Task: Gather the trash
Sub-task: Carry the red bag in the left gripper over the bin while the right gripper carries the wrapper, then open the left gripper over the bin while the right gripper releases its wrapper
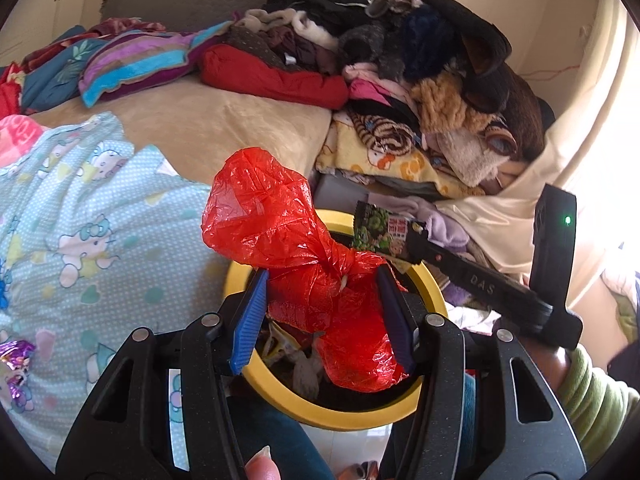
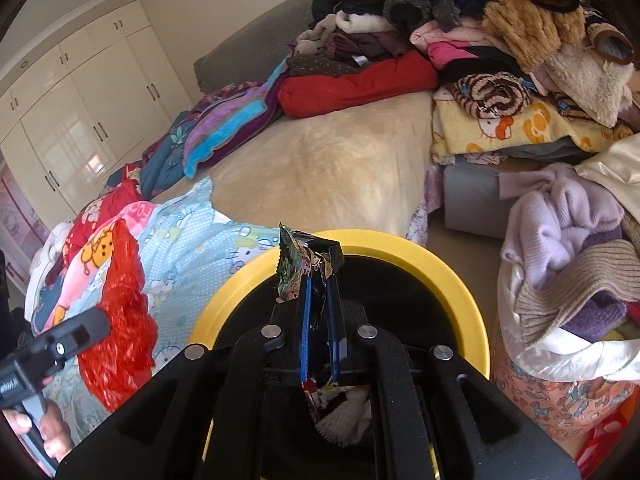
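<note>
Here the left gripper (image 1: 322, 300) has its jaws pinching a crinkly red bag (image 1: 304, 264) right above the yellow bin (image 1: 434, 292). Only the left view shows white scraps inside the bin and a shiny purple wrapper (image 1: 15, 356) on the blue blanket (image 1: 88, 216). The right gripper (image 2: 319, 280) has its jaws pressed tight on a green snack wrapper (image 2: 294, 268), also over the bin. Only the right view shows white closets (image 2: 76, 120) past the bed (image 2: 320, 168).
</note>
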{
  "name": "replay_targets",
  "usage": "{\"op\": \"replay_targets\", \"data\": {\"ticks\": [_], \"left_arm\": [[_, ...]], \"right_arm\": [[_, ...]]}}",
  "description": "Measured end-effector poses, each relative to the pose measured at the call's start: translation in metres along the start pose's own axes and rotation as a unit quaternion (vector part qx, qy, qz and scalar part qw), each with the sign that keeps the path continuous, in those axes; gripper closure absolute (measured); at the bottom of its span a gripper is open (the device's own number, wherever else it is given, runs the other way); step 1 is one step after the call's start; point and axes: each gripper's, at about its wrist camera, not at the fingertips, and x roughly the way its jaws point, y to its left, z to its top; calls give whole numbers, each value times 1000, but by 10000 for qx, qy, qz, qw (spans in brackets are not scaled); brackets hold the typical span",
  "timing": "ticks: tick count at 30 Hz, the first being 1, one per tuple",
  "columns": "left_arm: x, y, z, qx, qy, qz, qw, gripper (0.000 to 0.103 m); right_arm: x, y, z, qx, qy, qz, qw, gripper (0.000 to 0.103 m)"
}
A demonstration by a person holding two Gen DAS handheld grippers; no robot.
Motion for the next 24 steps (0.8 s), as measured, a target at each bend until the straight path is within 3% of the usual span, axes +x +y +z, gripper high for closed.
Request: {"op": "replay_targets", "data": {"ticks": [22,23,24], "left_arm": [[38,-20,-13,259,442,-71,9987,55],[39,-19,-13,224,467,-82,9986,51],[40,-17,-13,165,488,-106,9986,38]], "right_arm": [[8,-20,-1,178,193,-1,9997,92],[8,-21,-2,198,208,9,9996,83],[9,-21,-1,213,211,-9,9996,66]]}}
